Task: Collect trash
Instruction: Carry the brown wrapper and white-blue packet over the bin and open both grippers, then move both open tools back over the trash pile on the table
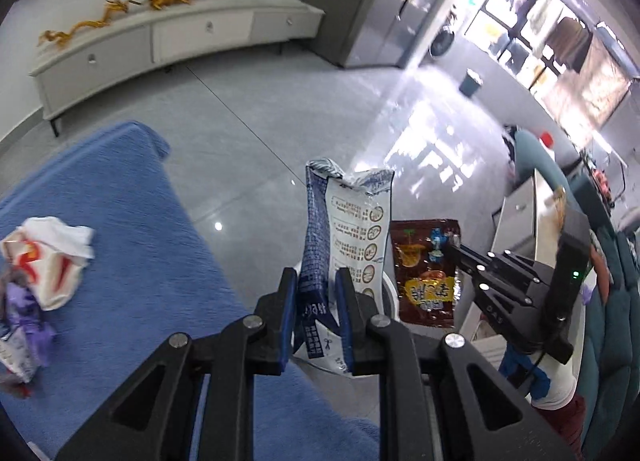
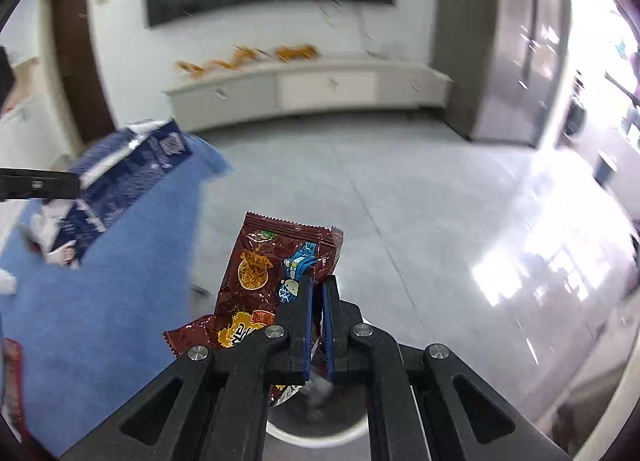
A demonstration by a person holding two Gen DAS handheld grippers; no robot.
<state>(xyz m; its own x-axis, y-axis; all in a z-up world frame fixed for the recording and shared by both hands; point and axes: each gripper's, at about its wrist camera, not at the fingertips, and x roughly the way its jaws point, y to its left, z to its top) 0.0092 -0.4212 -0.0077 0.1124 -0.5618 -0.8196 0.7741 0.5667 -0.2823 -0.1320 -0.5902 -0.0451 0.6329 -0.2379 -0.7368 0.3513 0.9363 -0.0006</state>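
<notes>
The left hand-held gripper (image 1: 316, 293) is clamped on a crumpled blue-and-white printed paper carton (image 1: 344, 229), held upright. The right hand-held gripper (image 2: 318, 301) pinches a glossy brown foil snack wrapper (image 2: 264, 281) above a white round bin (image 2: 320, 431).

No legible txt on blue-white pack (image 1: 344, 229) or brown wrapper (image 1: 426, 273).

The carton (image 1: 344, 237) is white with a dark blue checked side and small round drawings. Just beside the carton, the snack wrapper (image 1: 426, 273) is dark brown with yellow letters and a blue cartoon figure. Left of the carton, the cloth (image 1: 132, 229) is plain blue.
</notes>
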